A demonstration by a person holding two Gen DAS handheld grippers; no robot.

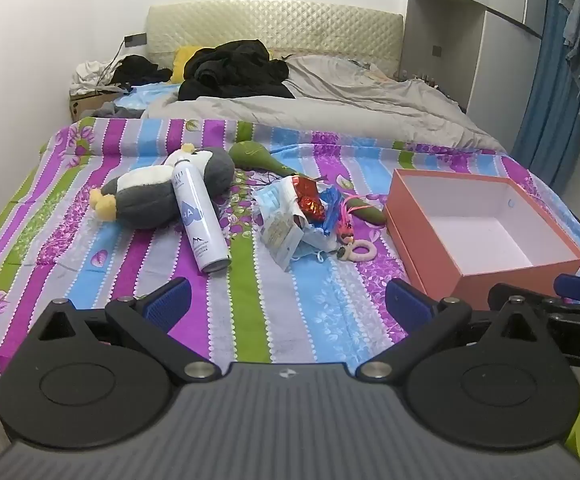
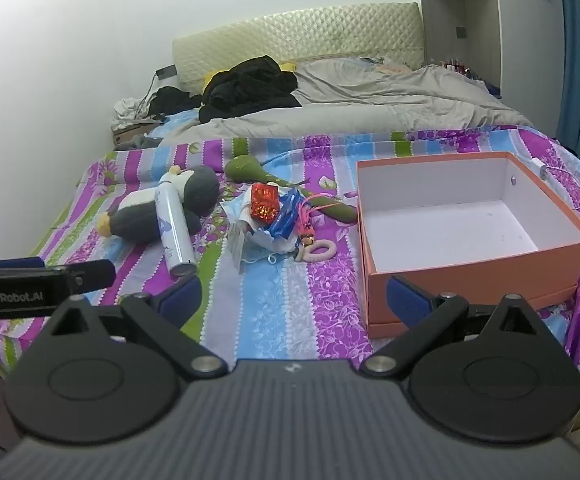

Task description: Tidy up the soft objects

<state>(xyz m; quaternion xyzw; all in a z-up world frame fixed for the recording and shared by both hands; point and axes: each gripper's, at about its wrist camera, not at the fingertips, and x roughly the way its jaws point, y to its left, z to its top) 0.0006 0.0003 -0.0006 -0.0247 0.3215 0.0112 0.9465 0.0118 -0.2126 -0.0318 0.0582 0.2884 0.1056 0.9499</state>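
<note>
while both grippers gape empty, grey-white plush penguin (image 1: pixel 157 196) (yellow feet) lying sideways, beside orange box (image 1: pixel 442 240)

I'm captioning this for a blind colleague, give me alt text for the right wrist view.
An open hand-held gripper hovers over a striped bedsheet, facing an empty orange box on the right. To the left lie a plush penguin, a white spray can and a small pile of wrappers.

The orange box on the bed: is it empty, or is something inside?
Empty: the orange box has no lid, and only its bare white floor shows.
</note>
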